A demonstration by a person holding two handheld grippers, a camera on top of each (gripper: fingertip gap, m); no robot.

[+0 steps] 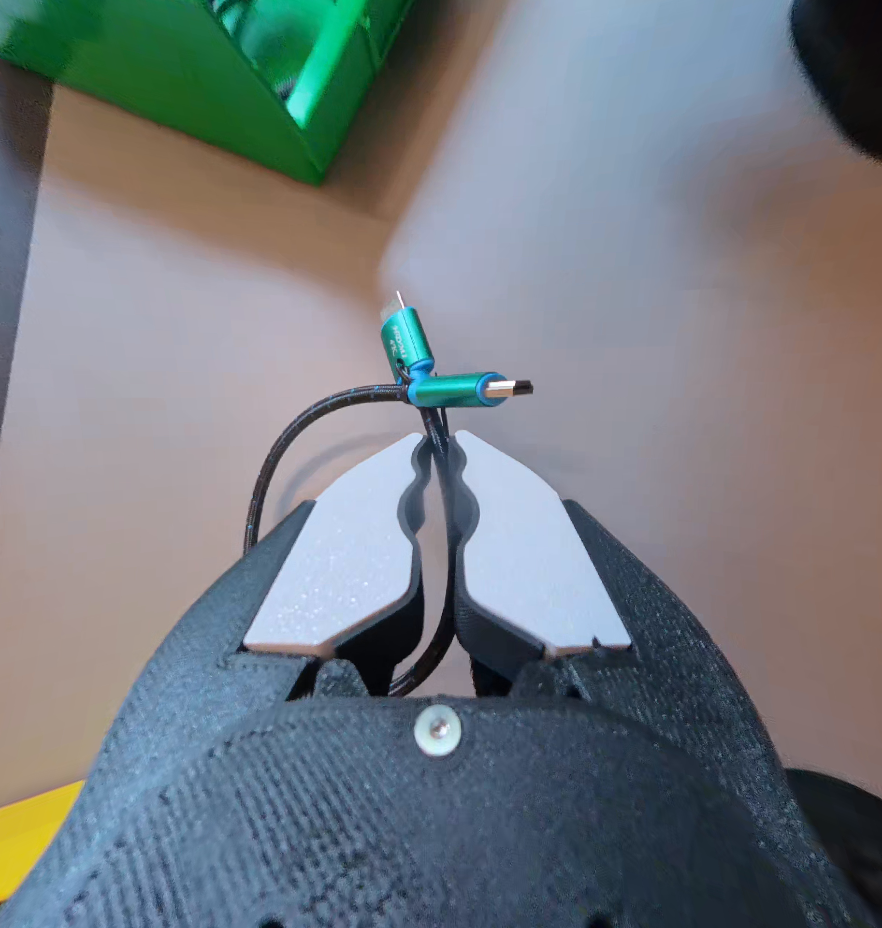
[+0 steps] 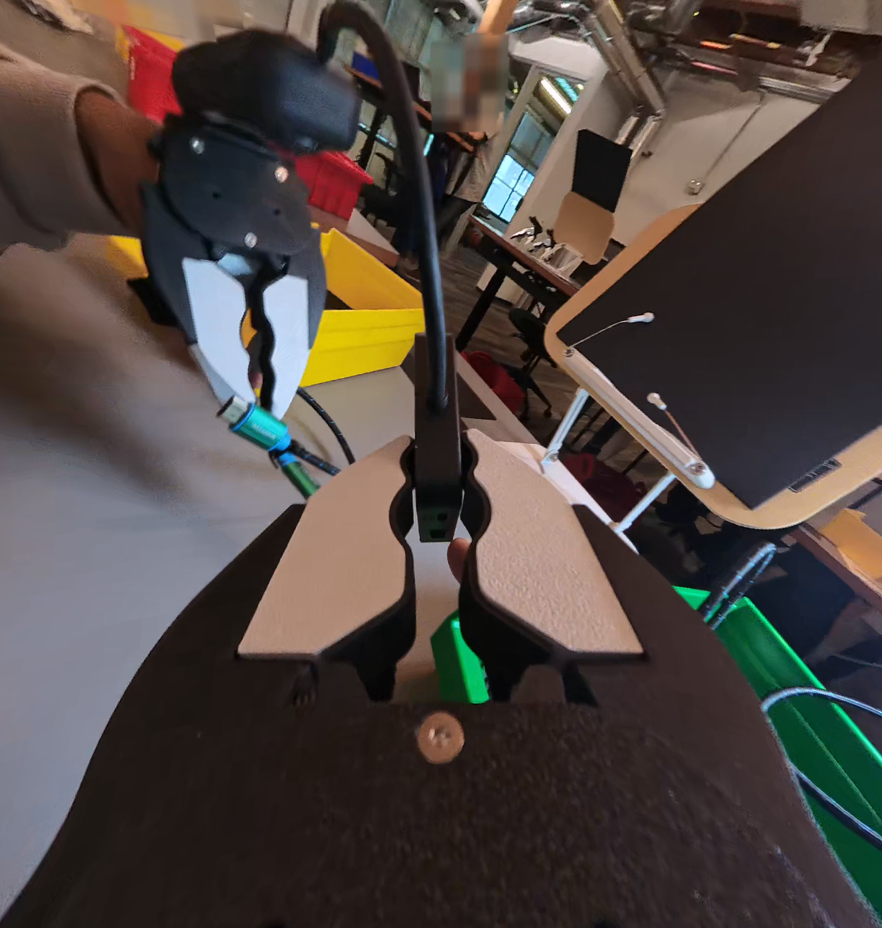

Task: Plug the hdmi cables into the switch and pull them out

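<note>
**Both claws loaded: cables in my left, switch in my right**

There is pale lettering printed along the side of the upper teal plug (image 1: 403, 337); I leave its wording aside. It is the only writing I can make out. The black switch shows no legible marking from here.

My left claw (image 1: 439, 438) is clenched on the braided black HDMI cables (image 1: 441, 447), which run down between its white fingers (image 1: 358, 542) towards the palm. Just past the fingertips the two teal metal plugs cross one another: the upper teal plug points away and slightly up, the lower teal plug (image 1: 454, 392) lies sideways with its gold connector to my right. One cable loops out to my left and back under the claw. Below them lies the pale tabletop (image 1: 177, 351), with a green bin (image 1: 187, 85) at its far edge.

My right claw (image 2: 436, 442) is clamped on the HDMI switch (image 2: 436, 472), a slim black box held upright between the fingertips, its ports end facing me. Its thick black lead (image 2: 418, 165) rises from the far end and arches away. In this view my left claw sits up and to the left of the switch, apart from it, plugs hanging beneath. A yellow bin (image 2: 363, 326) stands behind.
</note>
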